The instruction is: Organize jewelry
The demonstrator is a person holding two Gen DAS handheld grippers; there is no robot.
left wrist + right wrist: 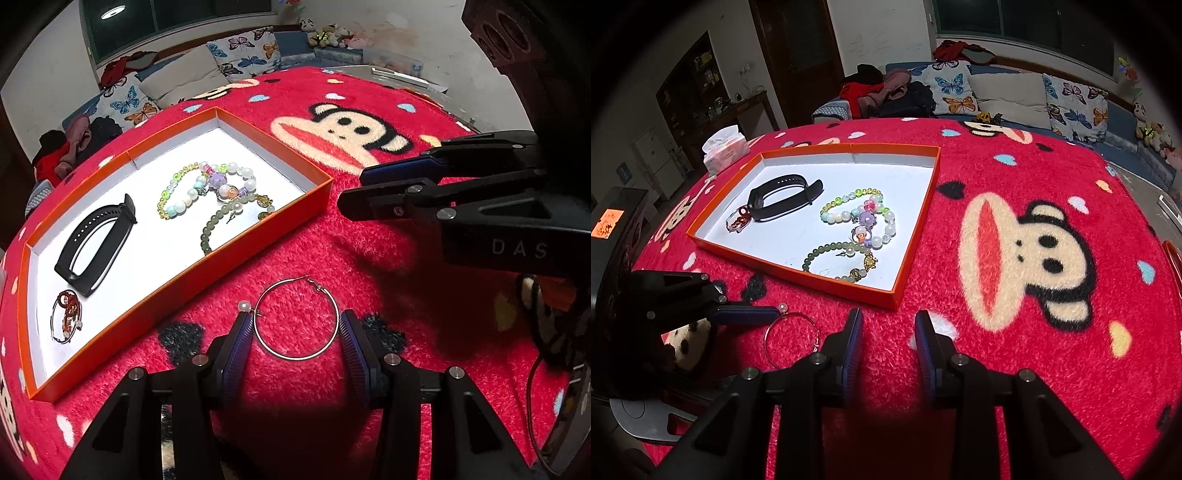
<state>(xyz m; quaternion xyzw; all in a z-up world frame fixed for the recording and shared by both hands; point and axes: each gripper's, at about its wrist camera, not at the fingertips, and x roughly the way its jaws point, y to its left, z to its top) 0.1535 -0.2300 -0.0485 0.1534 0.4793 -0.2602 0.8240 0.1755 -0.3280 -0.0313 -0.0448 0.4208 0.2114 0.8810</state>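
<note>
A: Left wrist view, first note: the left gripper (295, 325) is sitting low over the red monkey-print blanket (369, 258), jaws spread wide. The silver hoop earring (296, 318) is lying flat between the pads, filling nearly the whole gap, and whether the pads are touching the wire I cannot tell.

B: And relative to the orange tray (236, 236)?

A: The hoop is lying outside the tray, just beside its near wall. A small pearl earring (244, 305) is resting at the hoop's tray-side edge, by the tip of one pad.

B: What is lying in the tray?

A: A black watch band (96, 243) near its middle, a small red-beaded ring piece (67, 316) at one end, and at the other end a pastel bead bracelet (207, 188) with a green bead bracelet (221, 225) overlapping it.

B: The right gripper (889, 334)?

A: In the right wrist view it is hovering over bare blanket just outside the tray's corner, jaws standing apart, holding nothing. A tissue pack (724, 149) is sitting beyond the tray's far end.
</note>
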